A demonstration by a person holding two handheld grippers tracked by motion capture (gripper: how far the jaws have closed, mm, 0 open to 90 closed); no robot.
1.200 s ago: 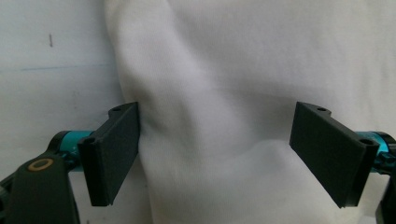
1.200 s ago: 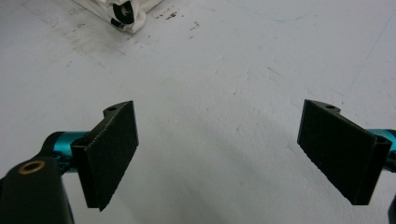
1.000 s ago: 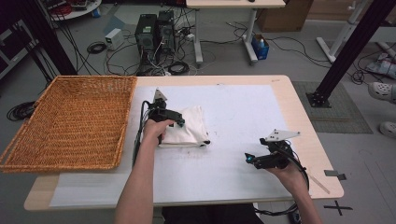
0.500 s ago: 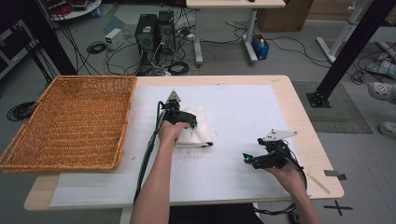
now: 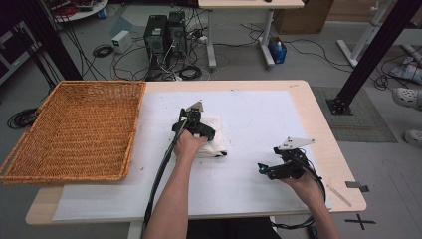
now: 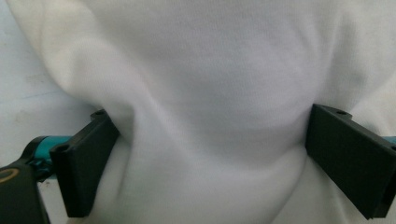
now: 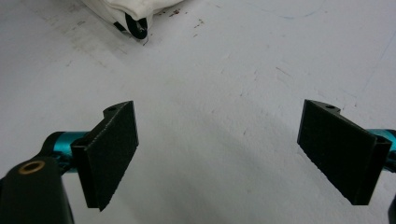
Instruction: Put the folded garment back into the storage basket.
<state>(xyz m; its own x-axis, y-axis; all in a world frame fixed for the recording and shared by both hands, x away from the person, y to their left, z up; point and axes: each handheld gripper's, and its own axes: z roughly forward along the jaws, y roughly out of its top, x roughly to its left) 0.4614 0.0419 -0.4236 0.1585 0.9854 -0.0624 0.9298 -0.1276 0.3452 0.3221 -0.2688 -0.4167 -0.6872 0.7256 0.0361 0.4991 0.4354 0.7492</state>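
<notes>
In the high view, a folded white cloth is seen lying on the white mat that covers the wooden table, to the right of the wicker basket and apart from it. The left gripper is held over the cloth, pressed down onto its left half, with the hand resting at the cloth's near edge. The right gripper is held low over the mat, to the right of the cloth and nearer the person, well apart from it, with its tips pointed back towards the cloth. A grey three-cornered plate is carried on top of each gripper.

In the left gripper view, the white cloth is seen close up, bulging between the two black jaws. The jaws are spread wide, and the fabric is touched by both at its sides; a soft fold is pushed up between them. A strip of the mat is shown to the left of the cloth.

In the right gripper view, the jaws are spread wide with nothing between them, over bare mat marked with faint scuffs. A corner of the cloth, with a dark edge, is seen beyond the jaws, well apart from them.
</notes>
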